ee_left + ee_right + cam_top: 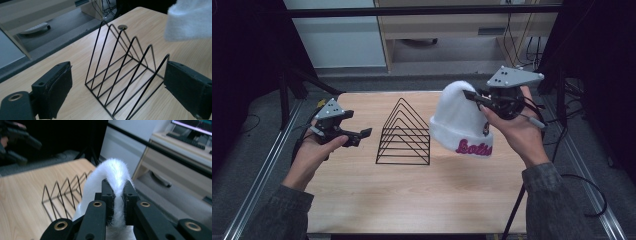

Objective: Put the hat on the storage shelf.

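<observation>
Above the bench, hat's up in the air but not on the rack yet

Right tool (pixel 474 96) is pinched tight on the crown of the white beanie (pixel 459 120), hanging just right of the wire rack (pixel 404 134); left tool (pixel 362 134) gapes wide and empty beside it, so I'd guess the placing is all still to come

Each black hand-held gripper (pixel 362 135) carries a grey triangular plate (pixel 514 76).

We see a black wire rack (pixel 404 134) standing upright on our wooden table (pixel 362 200), a grommet hole (pixel 122 26) in the tabletop just behind it
</observation>
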Demonstrator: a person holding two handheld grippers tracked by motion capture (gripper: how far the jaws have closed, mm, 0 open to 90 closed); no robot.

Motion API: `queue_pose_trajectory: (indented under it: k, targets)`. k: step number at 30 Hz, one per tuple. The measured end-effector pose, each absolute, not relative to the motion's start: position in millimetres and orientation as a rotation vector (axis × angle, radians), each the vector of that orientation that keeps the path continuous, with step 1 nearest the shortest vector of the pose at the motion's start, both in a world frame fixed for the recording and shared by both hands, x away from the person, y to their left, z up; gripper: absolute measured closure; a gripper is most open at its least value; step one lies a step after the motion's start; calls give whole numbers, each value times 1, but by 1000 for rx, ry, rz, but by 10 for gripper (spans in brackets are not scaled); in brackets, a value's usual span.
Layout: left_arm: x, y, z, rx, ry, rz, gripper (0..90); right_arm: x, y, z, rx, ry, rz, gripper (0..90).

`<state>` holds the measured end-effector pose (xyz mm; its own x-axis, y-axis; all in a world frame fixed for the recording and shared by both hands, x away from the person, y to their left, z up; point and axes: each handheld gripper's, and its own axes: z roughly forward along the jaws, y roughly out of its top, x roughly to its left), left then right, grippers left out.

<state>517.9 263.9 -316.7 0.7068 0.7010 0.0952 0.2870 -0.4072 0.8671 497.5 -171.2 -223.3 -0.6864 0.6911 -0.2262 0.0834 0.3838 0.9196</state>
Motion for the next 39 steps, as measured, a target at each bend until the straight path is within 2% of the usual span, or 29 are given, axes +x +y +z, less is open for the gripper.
queue_pose_trajectory:
  k: [14, 31, 34, 39]
  targets:
    - [534, 235, -300, 1978, 686, 522, 207, 528, -124, -181, 586, 1961, 1425, 836]
    - [556, 224, -301, 1932, 712, 490, 271, 547, -71, -167, 497, 1999, 1493, 836]
    - [558, 224, -301, 1907, 727, 475, 334, 547, -61, -165, 474, 2016, 1501, 836]
    - [562, 222, -300, 1901, 729, 461, 367, 547, -54, -163, 455, 2027, 1513, 836]
